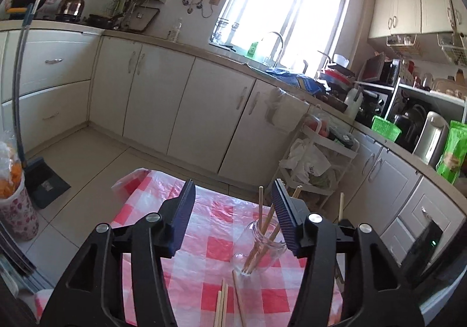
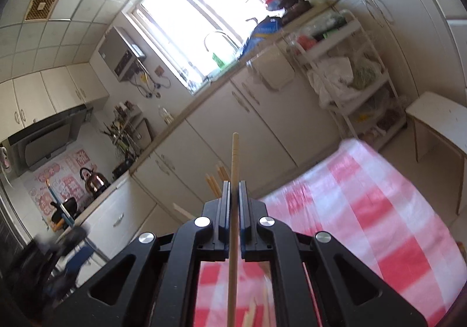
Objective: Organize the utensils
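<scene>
A clear glass jar [image 1: 260, 252] stands on the red-and-white checked tablecloth [image 1: 216, 248], with several wooden chopsticks [image 1: 260, 204] leaning in it. Loose chopsticks [image 1: 223, 305] lie on the cloth in front of the jar. My left gripper [image 1: 234, 184] hovers above the table, open and empty, the jar just inside its right finger [image 1: 284, 216]. In the right wrist view my right gripper [image 2: 234, 184] is shut on a single chopstick [image 2: 235, 152] that sticks out past the fingertips. Other chopstick tips [image 2: 215, 182] show just left of it.
A white rack trolley [image 1: 321, 157] with bags stands past the table's far right corner. A dustpan and broom [image 1: 43, 184] and a flowered bin [image 1: 17, 216] sit on the floor at left. A white stool [image 2: 437, 120] is beside the table. Cabinets line the walls.
</scene>
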`<state>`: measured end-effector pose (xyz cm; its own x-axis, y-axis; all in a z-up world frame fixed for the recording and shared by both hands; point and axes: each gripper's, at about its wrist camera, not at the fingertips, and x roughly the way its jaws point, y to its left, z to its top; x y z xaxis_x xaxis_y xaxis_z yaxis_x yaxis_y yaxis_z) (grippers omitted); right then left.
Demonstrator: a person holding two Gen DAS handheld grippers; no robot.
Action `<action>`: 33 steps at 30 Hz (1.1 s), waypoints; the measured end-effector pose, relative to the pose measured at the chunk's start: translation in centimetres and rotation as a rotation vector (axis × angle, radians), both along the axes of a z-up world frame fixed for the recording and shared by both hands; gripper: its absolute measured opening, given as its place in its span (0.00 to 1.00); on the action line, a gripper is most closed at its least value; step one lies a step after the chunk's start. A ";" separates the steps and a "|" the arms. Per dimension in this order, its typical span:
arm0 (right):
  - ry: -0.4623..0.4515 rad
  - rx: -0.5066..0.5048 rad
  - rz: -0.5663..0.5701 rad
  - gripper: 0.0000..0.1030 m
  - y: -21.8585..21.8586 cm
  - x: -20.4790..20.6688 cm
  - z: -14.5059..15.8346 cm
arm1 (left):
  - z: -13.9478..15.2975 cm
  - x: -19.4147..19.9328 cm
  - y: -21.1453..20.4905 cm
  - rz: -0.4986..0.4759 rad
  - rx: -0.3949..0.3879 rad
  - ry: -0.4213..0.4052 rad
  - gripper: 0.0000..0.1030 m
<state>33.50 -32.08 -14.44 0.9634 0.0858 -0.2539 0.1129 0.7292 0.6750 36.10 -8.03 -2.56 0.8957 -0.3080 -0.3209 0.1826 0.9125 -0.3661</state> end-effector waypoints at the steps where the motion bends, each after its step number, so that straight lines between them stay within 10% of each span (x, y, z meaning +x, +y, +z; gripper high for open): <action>1: -0.017 -0.008 -0.017 0.06 0.0 1.0 0.6 | 0.0 -0.9 0.7 0.013 -0.008 -0.012 0.52; 15: -0.097 -0.060 -0.191 0.06 0.8 9.6 0.2 | -1.2 -2.5 3.2 -0.004 -0.061 -0.031 0.52; 33: -0.052 -0.238 -0.149 0.06 3.9 7.8 -2.0 | -2.5 -0.8 2.7 -0.010 -0.059 0.037 0.53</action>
<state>41.27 -28.17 -16.45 0.9732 -0.1141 -0.1998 0.2006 0.8457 0.4946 35.26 -5.29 -5.07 0.8802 -0.3361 -0.3350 0.1769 0.8875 -0.4255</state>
